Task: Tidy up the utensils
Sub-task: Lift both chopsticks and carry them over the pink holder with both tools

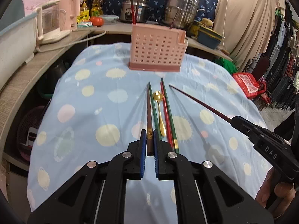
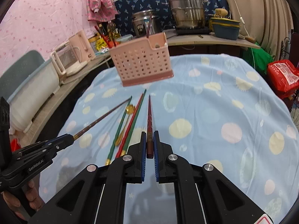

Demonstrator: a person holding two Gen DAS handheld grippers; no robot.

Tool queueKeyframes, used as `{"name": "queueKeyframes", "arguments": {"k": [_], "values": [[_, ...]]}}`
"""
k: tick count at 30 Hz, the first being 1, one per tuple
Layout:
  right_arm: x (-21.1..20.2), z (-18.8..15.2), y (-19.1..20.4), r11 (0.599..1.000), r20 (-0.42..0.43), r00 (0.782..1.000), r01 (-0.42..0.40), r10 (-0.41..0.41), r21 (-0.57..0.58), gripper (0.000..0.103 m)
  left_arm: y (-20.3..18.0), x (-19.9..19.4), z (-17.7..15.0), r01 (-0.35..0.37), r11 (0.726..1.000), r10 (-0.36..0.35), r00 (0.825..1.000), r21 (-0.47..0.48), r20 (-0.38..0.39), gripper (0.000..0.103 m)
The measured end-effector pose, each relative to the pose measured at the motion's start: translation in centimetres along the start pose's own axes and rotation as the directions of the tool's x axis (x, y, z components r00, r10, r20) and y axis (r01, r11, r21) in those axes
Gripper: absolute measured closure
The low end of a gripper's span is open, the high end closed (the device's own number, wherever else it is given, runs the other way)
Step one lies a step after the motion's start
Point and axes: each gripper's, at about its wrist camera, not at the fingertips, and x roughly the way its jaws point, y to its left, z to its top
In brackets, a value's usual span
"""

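A pink perforated utensil holder (image 1: 157,50) (image 2: 142,63) stands at the far end of the blue spotted cloth (image 1: 93,97), with a few chopsticks upright in it. My left gripper (image 1: 149,132) (image 2: 70,137) is shut on a brown chopstick (image 1: 149,112) (image 2: 104,115), held off the cloth and pointing toward the holder. My right gripper (image 2: 149,133) (image 1: 233,120) is shut on a dark red chopstick (image 2: 149,115) (image 1: 196,101), also lifted. Between them, on the cloth, lie a gold spoon (image 1: 160,113) (image 2: 129,110), a red chopstick (image 1: 166,115) (image 2: 133,119) and two green chopsticks (image 1: 154,112) (image 2: 121,125).
A curved counter wraps the back and left with a pink kettle (image 1: 69,13), a white tub (image 1: 16,37), a tomato (image 1: 96,21), a rice cooker (image 1: 133,9), a steel pot (image 1: 181,9) and stacked bowls (image 1: 209,35). A red bag (image 1: 246,84) sits off the table's right side.
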Motion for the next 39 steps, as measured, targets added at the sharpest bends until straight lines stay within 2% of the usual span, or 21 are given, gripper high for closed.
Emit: {"name": "queueKeyframes", "arguments": {"k": [6,14,22,29,35,39], "values": [[-1.7,2.9,-0.5,1.000,0.056,0.998,-0.011,0.010,0.027,0.096,0.0,-2.1,2.6,0.008,1.000,-0.007,0.997,-0.008,0.077,0.096],[-3.3,6.7,-1.0,0.999,0.134,0.991,-0.025,0.019,0.039,0.096,-0.1,-3.7,6.2,0.012,1.000,-0.012,0.990,-0.002,0.141,0.096],[-4.5,10.4,-0.7,1.000,0.207,0.978,-0.017,0.014,0.014,0.096,-0.7,-4.9,10.1,0.001,1.000,-0.006,0.976,0.020,0.218,0.096],[-4.5,13.6,-0.6,0.999,0.231,0.972,-0.035,0.034,0.000,0.096,-1.1,-5.4,13.6,-0.006,0.999,-0.007,0.963,0.047,0.269,0.096],[-4.6,17.9,-0.1,0.999,0.285,0.958,-0.039,0.042,-0.019,0.096,-1.7,-6.5,17.7,0.001,0.998,-0.025,0.942,0.070,0.336,0.096],[-4.4,21.5,0.1,0.999,0.332,0.942,-0.032,0.039,-0.026,0.096,-1.8,-7.3,21.6,0.008,0.998,-0.033,0.916,0.065,0.400,0.096]]}}
